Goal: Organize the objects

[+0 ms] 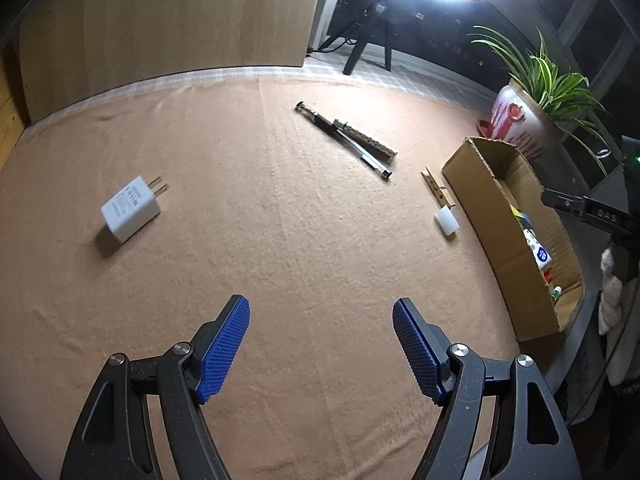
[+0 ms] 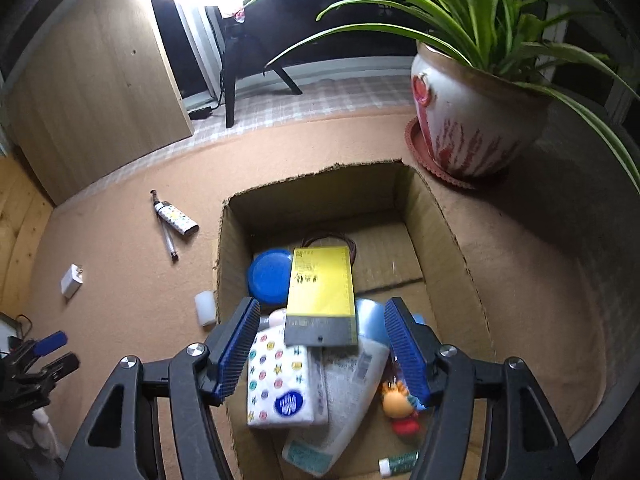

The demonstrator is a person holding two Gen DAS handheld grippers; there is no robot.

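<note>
**Right jaws spread over the box, left jaws empty above the loose items**

The right gripper [image 2: 322, 350] hung over the open cardboard box [image 2: 448, 216], its jaws spread with the yellow-and-black flat pack [image 2: 322, 292] lying between them in view but not pressed by either pad. That pack rested tilted on top of the pile, which suggests it had been let go there rather than set down carefully. Under and around it lay a tissue packet [image 2: 280, 380], a blue round lid [image 2: 269, 276], a white squeeze tube [image 2: 344, 400], a small toy figure [image 2: 396, 404] and a little green-labelled bottle [image 2: 400, 462], heaped loosely, as befits a box used simply as a catch-all.

The left gripper [image 1: 322, 344] hovered over the cloth-covered tabletop [image 1: 280, 240] with its jaws spread and nothing between them, pointed toward what was left to collect. A white plug adapter [image 1: 130, 208] lay to its left, well apart from the box. Farther off lay a pen [image 1: 362, 148] touching a patterned stick-like item [image 1: 360, 138]. A wooden clothespin [image 1: 438, 192] and a small white cap [image 1: 447, 220] sat just beside the box's wall, probably easiest for the right side to take.

A potted plant [image 2: 472, 120] stood behind the box, its leaves overhanging it.
</note>
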